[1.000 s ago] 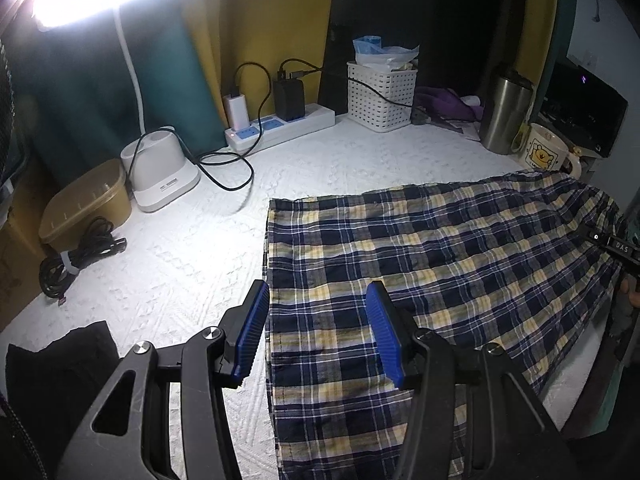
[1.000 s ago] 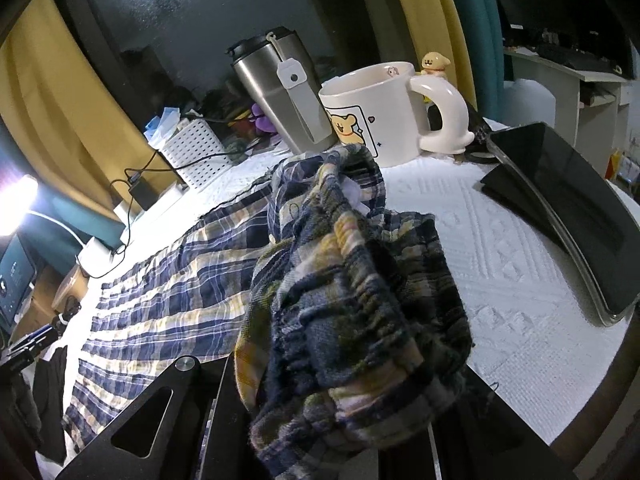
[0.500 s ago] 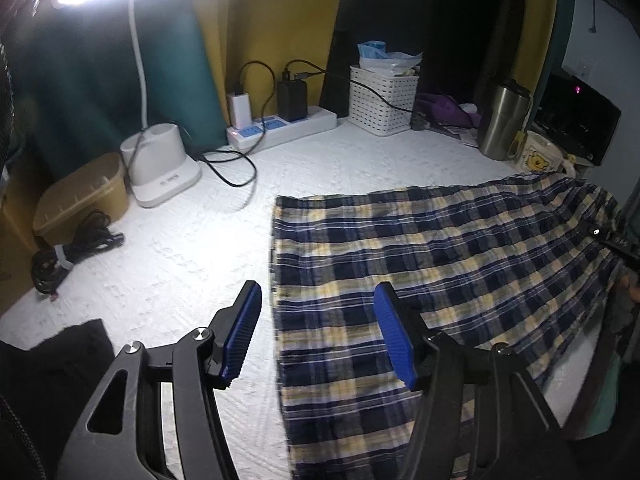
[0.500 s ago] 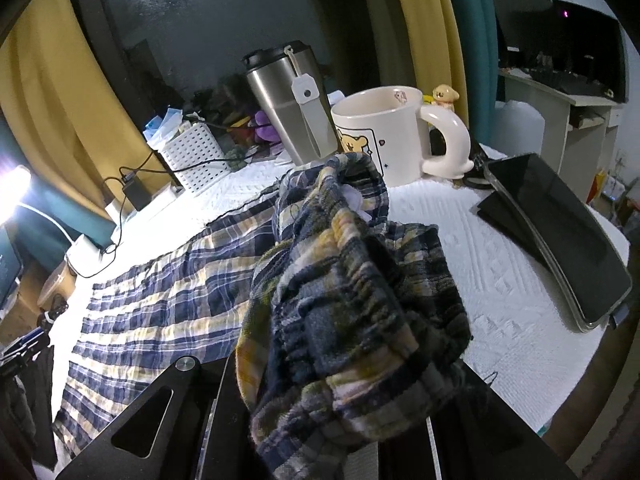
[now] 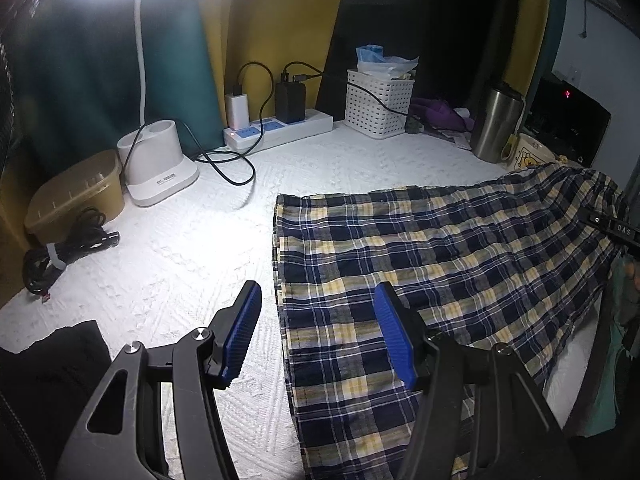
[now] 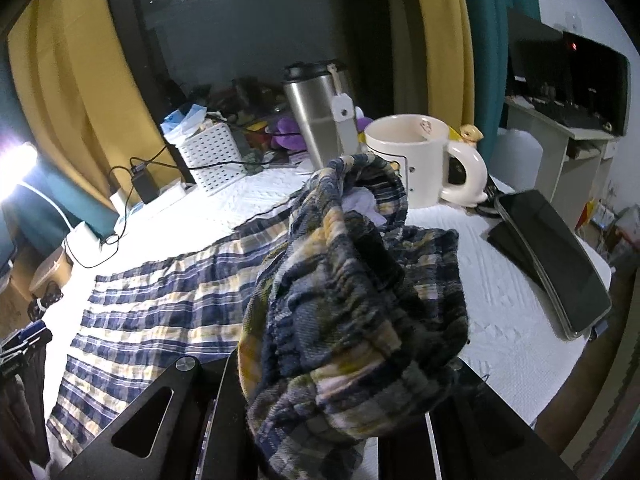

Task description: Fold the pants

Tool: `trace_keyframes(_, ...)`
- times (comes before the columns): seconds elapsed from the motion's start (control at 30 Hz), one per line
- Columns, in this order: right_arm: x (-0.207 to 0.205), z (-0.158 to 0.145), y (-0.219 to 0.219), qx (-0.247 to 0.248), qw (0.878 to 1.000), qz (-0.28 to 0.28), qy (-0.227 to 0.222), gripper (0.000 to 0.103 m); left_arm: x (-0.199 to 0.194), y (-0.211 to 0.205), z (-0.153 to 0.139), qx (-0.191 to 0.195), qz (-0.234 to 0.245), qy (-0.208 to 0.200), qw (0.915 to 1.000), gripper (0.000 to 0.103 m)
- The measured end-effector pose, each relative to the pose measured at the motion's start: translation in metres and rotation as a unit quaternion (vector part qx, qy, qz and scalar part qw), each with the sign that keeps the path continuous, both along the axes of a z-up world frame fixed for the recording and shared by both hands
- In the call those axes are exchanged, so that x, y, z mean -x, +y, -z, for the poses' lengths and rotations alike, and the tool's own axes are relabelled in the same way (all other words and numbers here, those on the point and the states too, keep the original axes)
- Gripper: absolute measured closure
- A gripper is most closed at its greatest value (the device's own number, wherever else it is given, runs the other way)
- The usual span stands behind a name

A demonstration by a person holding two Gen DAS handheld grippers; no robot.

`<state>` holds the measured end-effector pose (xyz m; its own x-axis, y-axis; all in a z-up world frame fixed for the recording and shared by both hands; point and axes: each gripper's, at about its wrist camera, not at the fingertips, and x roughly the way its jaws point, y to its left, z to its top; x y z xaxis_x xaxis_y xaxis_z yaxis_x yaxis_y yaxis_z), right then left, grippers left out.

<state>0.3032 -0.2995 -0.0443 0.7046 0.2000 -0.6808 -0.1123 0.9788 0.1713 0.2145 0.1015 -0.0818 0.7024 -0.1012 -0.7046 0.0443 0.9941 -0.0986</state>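
The left gripper (image 5: 318, 336) hovers over the hem end of the plaid pants (image 5: 440, 264), tilted downward, its blue pads apart with nothing pressed between them, the jaws having just been opening. The right gripper (image 6: 320, 392), also tilted downward, is clamped on the bunched waistband, held above the spread legs.

plaid pants (image 6: 352, 312) bunched, seemingly in tongs (image 6: 320, 420)
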Motion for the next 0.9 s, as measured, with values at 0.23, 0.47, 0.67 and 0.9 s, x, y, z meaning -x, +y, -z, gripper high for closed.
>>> trace_keyframes(0.23, 0.005, -0.009, 0.018, 0.011, 1.000, -0.007, -0.005, 0.089, 0.007, 0.010, -0.001, 0.005, 0.002, -0.008, 1.0000, 0.045)
trace_keyframes(0.47, 0.010, -0.018, 0.043, 0.027, 0.999, -0.024, -0.011, 0.089, 0.015, 0.025, 0.000, 0.017, -0.004, -0.015, 0.9997, 0.045)
trace_keyframes(0.67, 0.012, -0.022, 0.063, 0.037, 0.999, -0.035, -0.011, 0.089, 0.023, 0.038, 0.004, 0.029, -0.007, -0.018, 0.9994, 0.045)
trace_keyframes(0.9, 0.014, -0.025, 0.095, 0.049, 0.997, -0.059, -0.012, 0.089, 0.033, 0.061, 0.001, 0.052, -0.025, -0.033, 0.9978, 0.045)
